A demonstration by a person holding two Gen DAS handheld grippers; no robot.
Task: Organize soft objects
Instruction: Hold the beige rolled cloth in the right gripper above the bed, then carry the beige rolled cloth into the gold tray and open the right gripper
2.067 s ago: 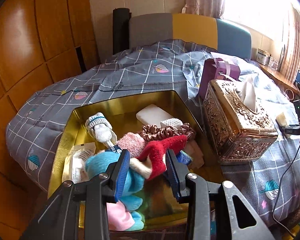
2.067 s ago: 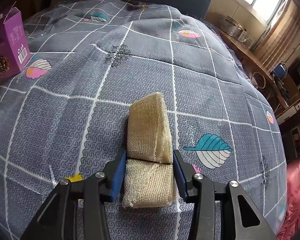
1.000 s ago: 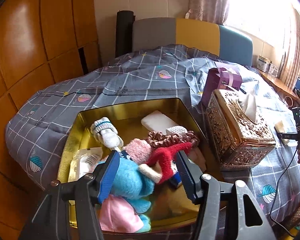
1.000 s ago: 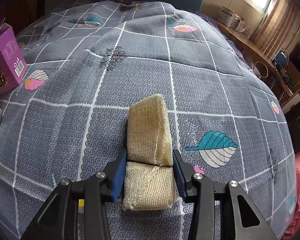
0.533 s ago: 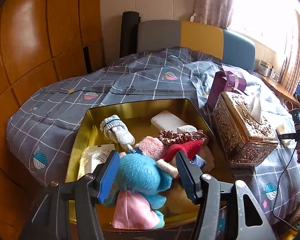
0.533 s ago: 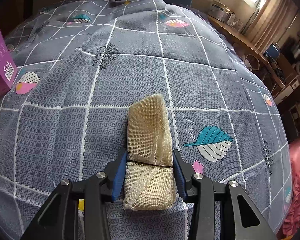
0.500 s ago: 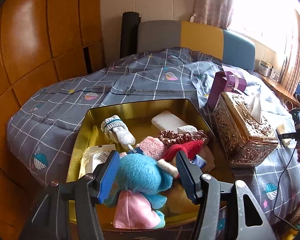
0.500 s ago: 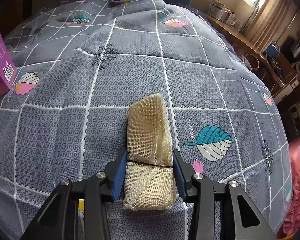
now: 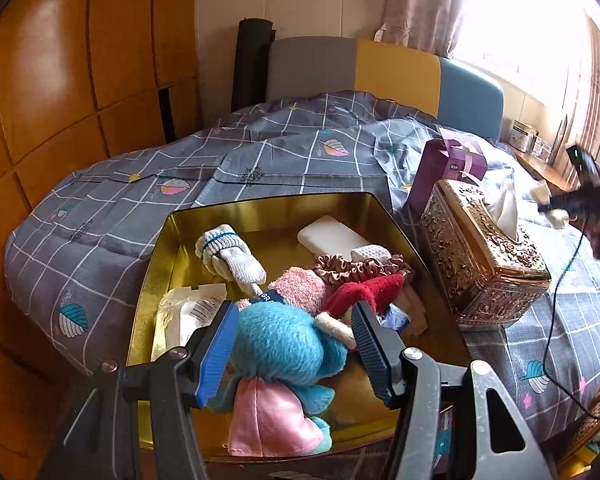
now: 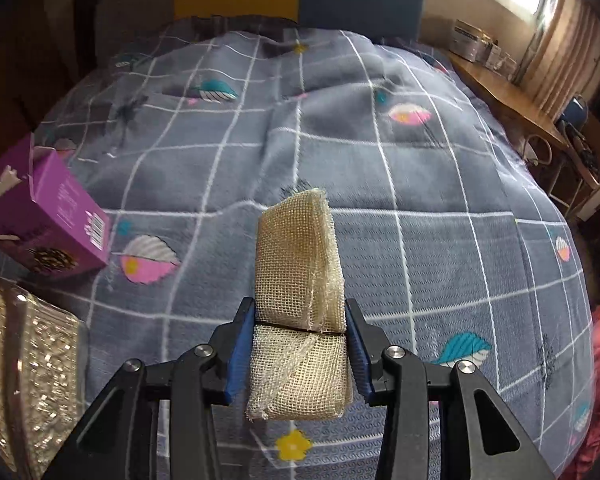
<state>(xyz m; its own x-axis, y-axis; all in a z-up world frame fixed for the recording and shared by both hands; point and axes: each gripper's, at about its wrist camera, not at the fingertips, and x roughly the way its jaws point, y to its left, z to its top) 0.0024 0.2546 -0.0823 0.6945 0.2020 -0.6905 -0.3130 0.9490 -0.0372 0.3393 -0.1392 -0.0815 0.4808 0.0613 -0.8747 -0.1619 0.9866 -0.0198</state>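
Note:
A gold tin (image 9: 276,208) on the bed holds several soft things: a blue plush toy (image 9: 284,344) with a pink part, a red sock (image 9: 364,288), a pink sock (image 9: 300,288), a white sock (image 9: 228,256) and a brown scrunchie (image 9: 360,266). My left gripper (image 9: 296,320) hovers open over the blue plush, its pads clear of it. A folded beige mesh pad (image 10: 296,264) hangs above the bedcover with my right gripper (image 10: 299,312) shut on its lower half. In the left wrist view that pad (image 9: 542,194) shows at the far right, in the air.
An ornate gold tissue box (image 9: 480,260) stands right of the tin, with a purple carton (image 9: 448,176) behind it. Both appear at the left of the right wrist view, the tissue box (image 10: 24,360) and carton (image 10: 48,216). A grey checked bedcover (image 10: 420,200) spreads beyond; wooden panels (image 9: 60,80) stand left.
My right gripper has risen with the mesh pad and swung left, bringing the purple carton and tissue box into its view. The left gripper has stayed over the tin.

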